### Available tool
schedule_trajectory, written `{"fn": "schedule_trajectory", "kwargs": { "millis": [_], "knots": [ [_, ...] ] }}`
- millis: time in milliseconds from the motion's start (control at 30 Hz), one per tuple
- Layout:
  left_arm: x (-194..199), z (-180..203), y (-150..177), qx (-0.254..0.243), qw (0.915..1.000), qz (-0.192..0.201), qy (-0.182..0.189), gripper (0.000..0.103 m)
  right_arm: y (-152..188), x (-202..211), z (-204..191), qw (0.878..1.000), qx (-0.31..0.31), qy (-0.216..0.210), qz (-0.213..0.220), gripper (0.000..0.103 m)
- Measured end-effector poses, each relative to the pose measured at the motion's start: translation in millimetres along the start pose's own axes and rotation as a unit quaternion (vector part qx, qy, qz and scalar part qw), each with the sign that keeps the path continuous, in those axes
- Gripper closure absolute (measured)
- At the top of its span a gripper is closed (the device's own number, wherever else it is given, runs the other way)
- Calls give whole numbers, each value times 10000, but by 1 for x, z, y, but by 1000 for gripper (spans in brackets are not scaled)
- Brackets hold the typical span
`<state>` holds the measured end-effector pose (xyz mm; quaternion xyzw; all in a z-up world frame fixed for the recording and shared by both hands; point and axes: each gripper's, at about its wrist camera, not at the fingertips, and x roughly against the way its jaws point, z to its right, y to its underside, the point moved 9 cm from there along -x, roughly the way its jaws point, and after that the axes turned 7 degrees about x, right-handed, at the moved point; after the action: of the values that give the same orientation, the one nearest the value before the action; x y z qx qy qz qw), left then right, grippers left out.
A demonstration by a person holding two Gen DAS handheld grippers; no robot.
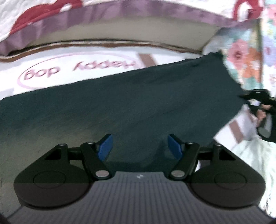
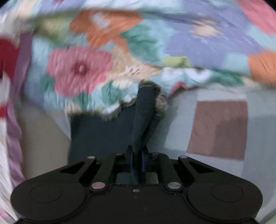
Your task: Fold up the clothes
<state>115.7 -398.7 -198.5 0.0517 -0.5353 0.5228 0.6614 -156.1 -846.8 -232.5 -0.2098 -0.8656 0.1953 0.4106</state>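
A dark teal garment (image 1: 131, 103) lies spread on a white bed sheet (image 1: 96, 56) printed with "Happy dog". My left gripper (image 1: 139, 148) is open, its blue pads (image 1: 105, 148) apart just above the garment's near part, holding nothing. My right gripper (image 2: 137, 162) is shut on a frayed edge of the same garment (image 2: 143, 117) and lifts it. The right gripper also shows in the left wrist view (image 1: 255, 98), pinching the garment's far right corner.
A floral quilt (image 2: 120, 51) is bunched just beyond the right gripper and at the right in the left wrist view (image 1: 245, 56). A white and red blanket with a purple border (image 1: 96, 15) lies along the far side of the bed. Brown squares (image 2: 219, 129) pattern the sheet.
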Motion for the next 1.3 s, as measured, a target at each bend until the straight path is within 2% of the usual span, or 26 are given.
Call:
{"fn": "schedule_trajectory", "kwargs": {
  "millis": [67,100,133,267,367,400,500,633,767,867,1033,1100,1233,1300],
  "knots": [
    [-4,5,2,70,9996,-121,240,34,1,-2,1,9999,-85,32,-133,82],
    [-7,6,3,152,9992,-233,275,34,2,-2,2,9994,-274,-124,-140,82],
    [-10,8,3,234,9987,-345,310,34,3,1,0,9992,-320,-229,-33,92],
    [-10,23,-9,89,9987,-230,448,34,-6,24,-26,9960,-282,-702,469,93],
    [-8,39,-14,152,9961,-181,852,34,-23,71,-40,9763,-1114,-1561,1000,94],
    [-9,43,-12,179,9951,-213,954,34,-30,87,-48,9800,-665,-1523,1094,94],
    [-15,48,0,217,9954,-287,887,34,-38,115,-43,9776,-589,-1605,1231,94],
    [-28,54,32,-274,9950,-649,705,33,-26,125,-2,9876,-433,-1126,1007,94],
    [-24,65,42,-607,9951,-301,714,33,-14,130,32,9919,-459,-814,859,94],
    [-21,74,49,-856,9937,-38,720,34,-14,132,30,9914,-424,-828,918,94],
    [-20,77,61,-619,9959,139,650,35,-24,141,-18,9868,-52,-1194,1094,94],
    [-18,73,59,-448,9970,79,630,35,-28,149,-50,9838,451,-1318,1130,94],
    [-10,50,50,200,9970,-241,714,35,-26,167,-127,9672,1362,-1836,1104,94],
    [2,32,53,326,9971,-372,570,35,-13,178,-167,9540,1849,-2108,1064,94]
  ]
}}
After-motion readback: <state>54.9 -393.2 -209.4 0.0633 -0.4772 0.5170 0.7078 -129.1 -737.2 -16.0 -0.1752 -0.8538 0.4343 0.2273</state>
